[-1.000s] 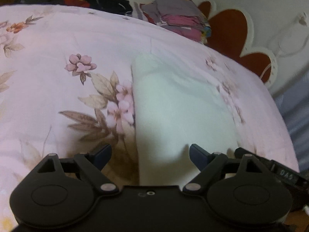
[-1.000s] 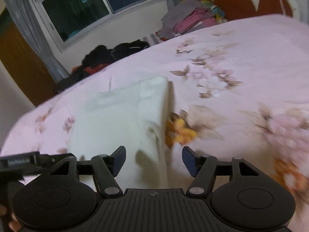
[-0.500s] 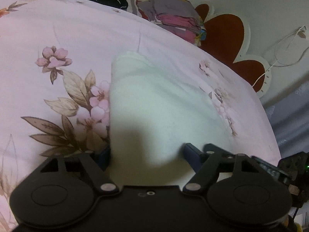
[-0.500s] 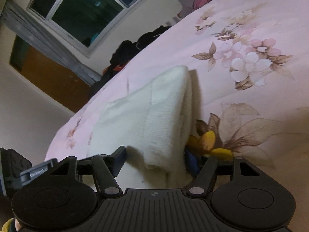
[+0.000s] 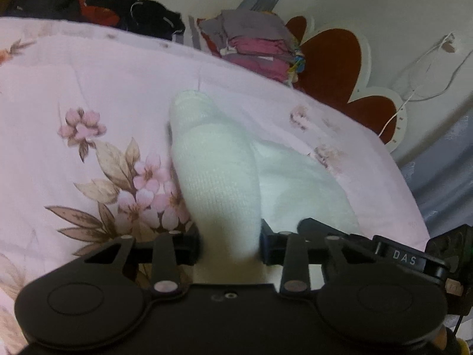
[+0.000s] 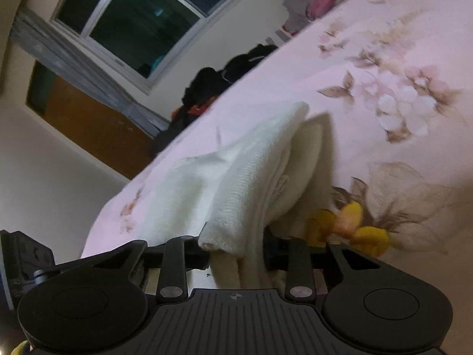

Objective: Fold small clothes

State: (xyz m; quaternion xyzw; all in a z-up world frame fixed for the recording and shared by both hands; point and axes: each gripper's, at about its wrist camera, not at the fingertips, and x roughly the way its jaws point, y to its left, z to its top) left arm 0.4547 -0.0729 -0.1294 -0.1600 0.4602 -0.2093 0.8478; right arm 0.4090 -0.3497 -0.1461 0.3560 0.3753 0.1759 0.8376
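Note:
A small white knit garment point(image 5: 218, 177) lies on the pink floral bedspread point(image 5: 88, 88). My left gripper point(image 5: 230, 244) is shut on its near edge, which bunches up between the fingers and lifts off the bed. In the right wrist view the same white garment point(image 6: 236, 183) rises in a fold from the bedspread point(image 6: 399, 59). My right gripper point(image 6: 236, 256) is shut on its other near corner. The right gripper's body shows at the right edge of the left wrist view point(image 5: 408, 259).
A stack of folded grey and pink clothes point(image 5: 254, 41) sits at the bed's far end by a red heart-shaped headboard point(image 5: 334, 56). Dark clothes point(image 5: 97, 9) are piled beyond the far edge. A window point(image 6: 133, 20) and a wooden door point(image 6: 97, 130) stand behind.
Both grippers have moved in onto the garment's near edge and closed on it. The near edge has lifted off the bedspread.

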